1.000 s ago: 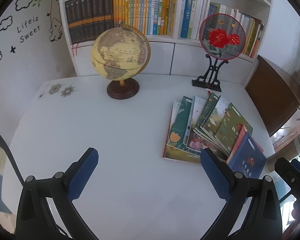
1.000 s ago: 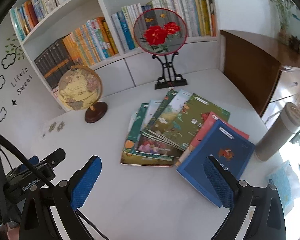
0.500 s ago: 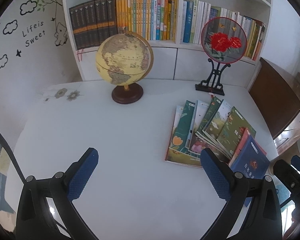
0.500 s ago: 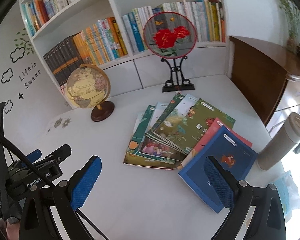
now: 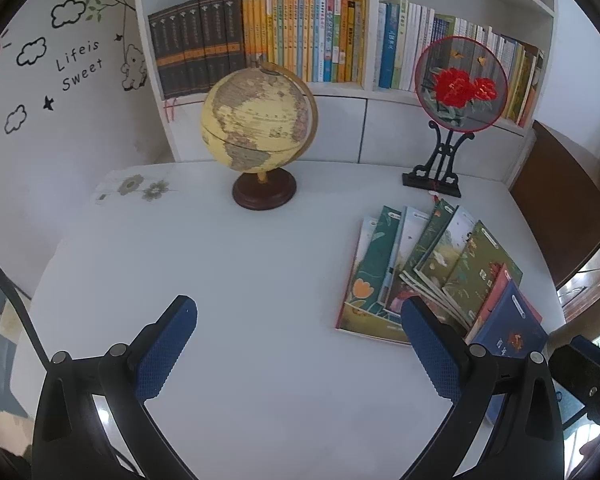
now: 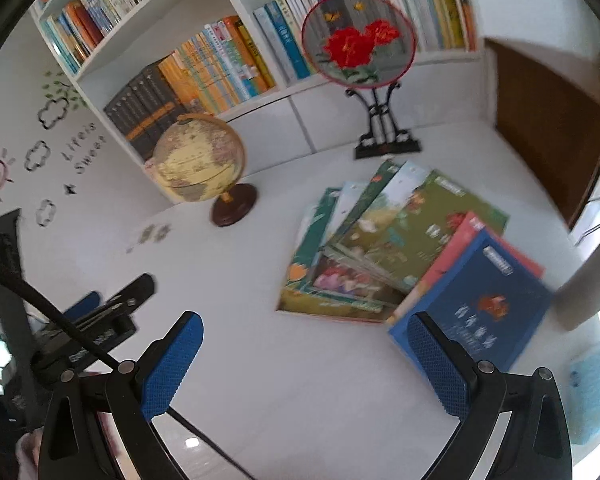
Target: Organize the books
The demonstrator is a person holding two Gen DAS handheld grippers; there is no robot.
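Note:
Several thin picture books [image 5: 428, 264] lie fanned out on the white table [image 5: 260, 280], at the right in the left wrist view and right of centre in the right wrist view [image 6: 384, 240]. A blue book [image 6: 476, 308] lies on top at the near right end, over a red one [image 6: 456, 236]. My left gripper [image 5: 300, 320] is open and empty above the table, left of the books. My right gripper [image 6: 308, 336] is open and empty, above the table just in front of the fan, its right finger [image 6: 436, 360] over the blue book's near corner.
A globe [image 5: 260, 132] on a dark base and a round red-flower fan on a black stand [image 5: 456, 84] stand at the back of the table. Behind them is a white bookshelf [image 5: 340, 96] full of upright books. A brown cabinet [image 5: 560, 208] is to the right.
Both views have tilted up and drawn slightly back, so the shelf shows more. The right gripper has shifted toward the books. Both grippers stay open.

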